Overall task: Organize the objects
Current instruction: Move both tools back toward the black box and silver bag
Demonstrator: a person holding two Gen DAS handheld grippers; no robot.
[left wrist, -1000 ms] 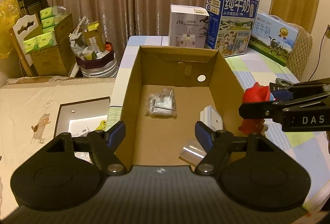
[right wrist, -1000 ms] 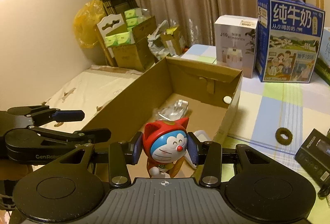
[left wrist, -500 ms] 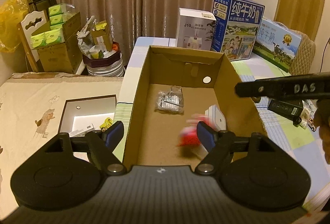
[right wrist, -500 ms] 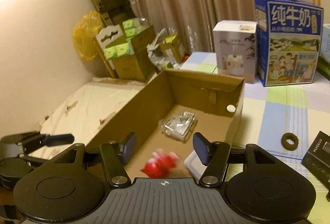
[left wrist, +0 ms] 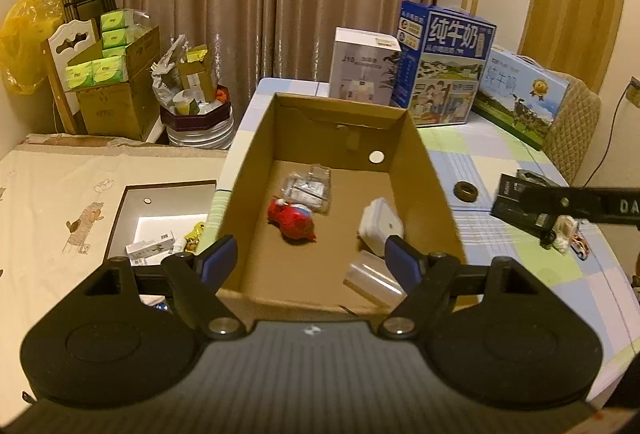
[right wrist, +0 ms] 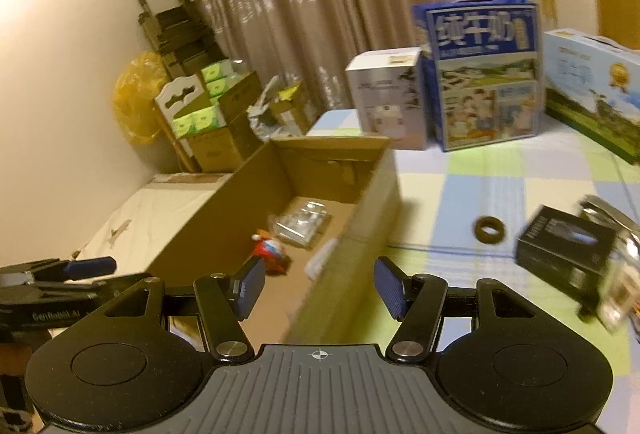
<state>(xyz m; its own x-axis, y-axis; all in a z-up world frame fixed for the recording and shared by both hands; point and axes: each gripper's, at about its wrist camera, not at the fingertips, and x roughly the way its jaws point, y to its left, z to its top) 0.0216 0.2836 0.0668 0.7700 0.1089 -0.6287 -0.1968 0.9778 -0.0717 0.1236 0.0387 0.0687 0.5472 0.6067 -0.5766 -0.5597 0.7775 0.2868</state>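
An open cardboard box (left wrist: 416,154) (right wrist: 248,178) stands on the checked tablecloth. Inside it lie a red and blue cat figure (left wrist: 292,220) (right wrist: 270,252) on its side, a clear plastic bag (left wrist: 308,188) (right wrist: 302,224), a white case (left wrist: 380,224) and a clear flat piece (left wrist: 370,280). My left gripper (left wrist: 312,260) hangs open over the box's near wall, empty. My right gripper (right wrist: 318,286) is open and empty, above the box's right wall; its side shows in the left wrist view (left wrist: 560,202).
On the cloth right of the box lie a dark ring (left wrist: 465,190) (right wrist: 490,230), a black box (right wrist: 564,254) and small toys (left wrist: 568,238). A white carton (left wrist: 364,66) and milk cartons (left wrist: 444,66) stand behind. A bed (left wrist: 60,210) with a grey tray is on the left.
The right gripper opened and dropped the cat figure into the box, where it now lies on its side. The right gripper then swung away to the right; the left stayed open.
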